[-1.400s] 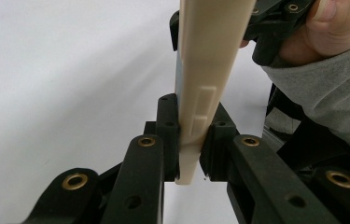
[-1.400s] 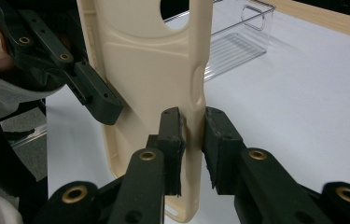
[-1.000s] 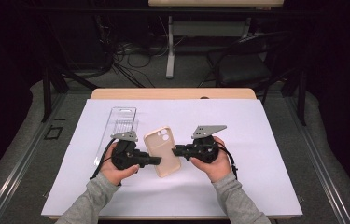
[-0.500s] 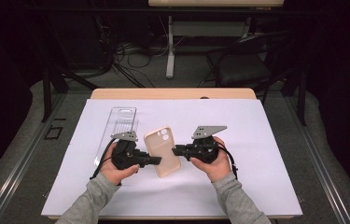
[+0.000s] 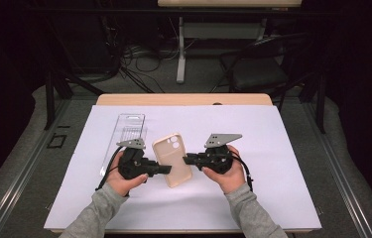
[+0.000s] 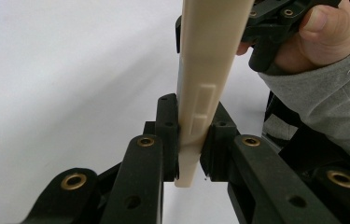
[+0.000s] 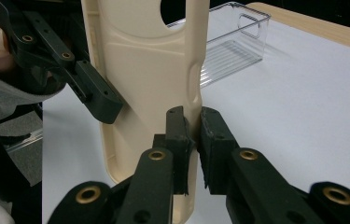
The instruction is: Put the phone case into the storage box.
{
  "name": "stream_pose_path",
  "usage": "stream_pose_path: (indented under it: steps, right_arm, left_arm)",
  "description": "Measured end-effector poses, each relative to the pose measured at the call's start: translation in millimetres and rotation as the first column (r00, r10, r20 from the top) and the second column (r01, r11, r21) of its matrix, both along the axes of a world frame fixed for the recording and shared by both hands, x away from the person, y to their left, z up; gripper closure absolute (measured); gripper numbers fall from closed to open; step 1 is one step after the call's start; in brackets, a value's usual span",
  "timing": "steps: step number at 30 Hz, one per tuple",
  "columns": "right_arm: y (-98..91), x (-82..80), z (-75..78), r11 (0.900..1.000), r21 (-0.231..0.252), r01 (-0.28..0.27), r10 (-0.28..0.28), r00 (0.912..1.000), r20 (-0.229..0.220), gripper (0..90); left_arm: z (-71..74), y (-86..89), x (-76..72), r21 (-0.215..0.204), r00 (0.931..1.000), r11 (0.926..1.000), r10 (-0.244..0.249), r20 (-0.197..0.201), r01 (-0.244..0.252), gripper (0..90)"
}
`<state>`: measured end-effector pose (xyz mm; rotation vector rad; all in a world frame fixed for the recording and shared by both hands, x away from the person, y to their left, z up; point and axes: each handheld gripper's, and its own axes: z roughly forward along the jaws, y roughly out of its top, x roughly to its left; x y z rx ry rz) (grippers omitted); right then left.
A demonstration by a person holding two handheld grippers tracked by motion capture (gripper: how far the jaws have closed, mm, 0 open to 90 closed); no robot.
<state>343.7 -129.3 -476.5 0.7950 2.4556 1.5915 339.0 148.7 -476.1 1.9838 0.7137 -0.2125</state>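
Observation:
A beige phone case (image 5: 172, 157) is held just above the white mat (image 5: 282, 148), gripped from both sides. My left gripper (image 5: 166, 169) is shut on its left long edge; in the left gripper view the case (image 6: 210, 65) stands edge-on between the pads (image 6: 169, 135). My right gripper (image 5: 187, 159) is shut on the opposite edge. In the right gripper view the case's inner face (image 7: 149, 74) with its camera cut-out shows, and the pads (image 7: 177, 135) pinch its side wall. The left gripper (image 7: 84, 88) grips the far edge there.
A clear plastic tray (image 5: 128, 133) lies on the mat beyond my left hand, seen too in the right gripper view (image 7: 235, 39). The wooden table edge (image 5: 183, 99) runs along the back. A chair (image 5: 258, 69) and desk legs stand on the floor beyond.

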Motion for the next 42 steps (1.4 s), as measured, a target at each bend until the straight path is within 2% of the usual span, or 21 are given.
stream_pose_path:
  steps: [11, 24, 34, 36, 39, 42]
  right_arm:
    - [-0.6, -0.6, 0.5, 0.9999, 0.000, 0.013, -0.013, 0.9999, 0.007, 83.2]
    - [-5.5, 1.0, 0.8, 0.9989, 0.006, 0.046, -0.046, 0.9989, 0.011, 83.3]
    - [-9.5, 2.1, 1.3, 0.9971, -0.002, 0.076, -0.076, 0.9968, 0.026, 83.2]
    - [-10.4, 2.3, 1.4, 0.9965, -0.010, 0.082, -0.082, 0.9962, 0.028, 83.3]
    - [-12.1, 2.8, 1.5, 0.9957, -0.016, 0.092, -0.091, 0.9954, 0.030, 83.3]
    - [-13.8, 3.5, 1.5, 0.9947, -0.014, 0.102, -0.101, 0.9943, 0.034, 83.3]
  left_arm:
    - [-0.2, 1.3, 1.0, -0.004, 0.9999, 0.9999, 0.015, 0.007, -0.015, 77.0]
    - [-1.5, 2.3, 2.7, -0.012, 0.9987, 0.9992, 0.038, 0.033, -0.037, 63.3]
    - [-2.1, 2.7, 3.5, -0.012, 0.9979, 0.9990, 0.043, 0.048, -0.043, 58.7]
    - [-2.4, 2.4, 3.5, -0.013, 0.9970, 0.9989, 0.045, 0.064, -0.044, 57.9]
    - [-3.1, 2.1, 4.0, -0.014, 0.9967, 0.9989, 0.047, 0.066, -0.046, 56.9]
    - [-3.9, 1.1, 3.9, -0.024, 0.9943, 0.9983, 0.056, 0.091, -0.054, 52.9]
